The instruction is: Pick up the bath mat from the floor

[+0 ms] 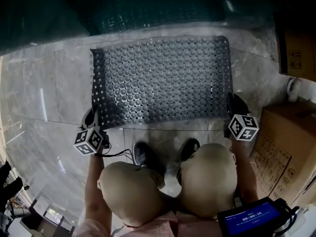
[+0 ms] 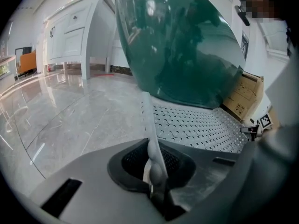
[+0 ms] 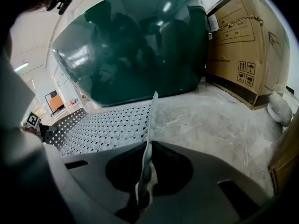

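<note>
Mat [image 1: 160, 80] clamped at both near corners, left gripper [image 1: 91, 120] at lower left, right gripper [image 1: 236, 107] at lower right; lifting it off the floor [image 1: 47, 98] remains

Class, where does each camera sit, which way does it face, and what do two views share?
Head view: on the head, looking steeply down at the bath mat; knees, left claw and right claw show.
Left gripper view: on the left claw, looking along jaws shut on the mat's edge, toward the tub.
Right gripper view: on the right claw, likewise; cardboard box at right.
Shared: both gripper views show mat and tub.
</note>
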The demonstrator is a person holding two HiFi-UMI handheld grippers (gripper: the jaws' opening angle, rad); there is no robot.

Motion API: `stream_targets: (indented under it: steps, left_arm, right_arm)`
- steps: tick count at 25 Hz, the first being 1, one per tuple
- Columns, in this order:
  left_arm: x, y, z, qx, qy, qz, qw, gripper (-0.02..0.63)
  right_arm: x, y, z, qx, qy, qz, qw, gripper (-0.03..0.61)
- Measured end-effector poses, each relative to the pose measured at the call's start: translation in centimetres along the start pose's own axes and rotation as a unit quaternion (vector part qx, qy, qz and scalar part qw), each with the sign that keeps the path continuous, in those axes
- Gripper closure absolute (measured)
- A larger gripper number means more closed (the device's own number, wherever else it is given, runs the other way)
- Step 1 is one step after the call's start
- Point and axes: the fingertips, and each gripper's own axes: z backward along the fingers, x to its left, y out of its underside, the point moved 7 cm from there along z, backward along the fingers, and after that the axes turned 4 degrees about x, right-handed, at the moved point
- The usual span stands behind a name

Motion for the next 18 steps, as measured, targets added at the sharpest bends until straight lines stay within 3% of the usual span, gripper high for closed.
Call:
stream_targets:
  steps: [18]
  left_arm:
    - [-2.0,-2.1,2.5,-0.008,0.025,-0.008,0.9996,0.58]
  right_arm:
    - [3.4,-2.6,3.3,-0.028,0.007,0.01,1.0,0.551]
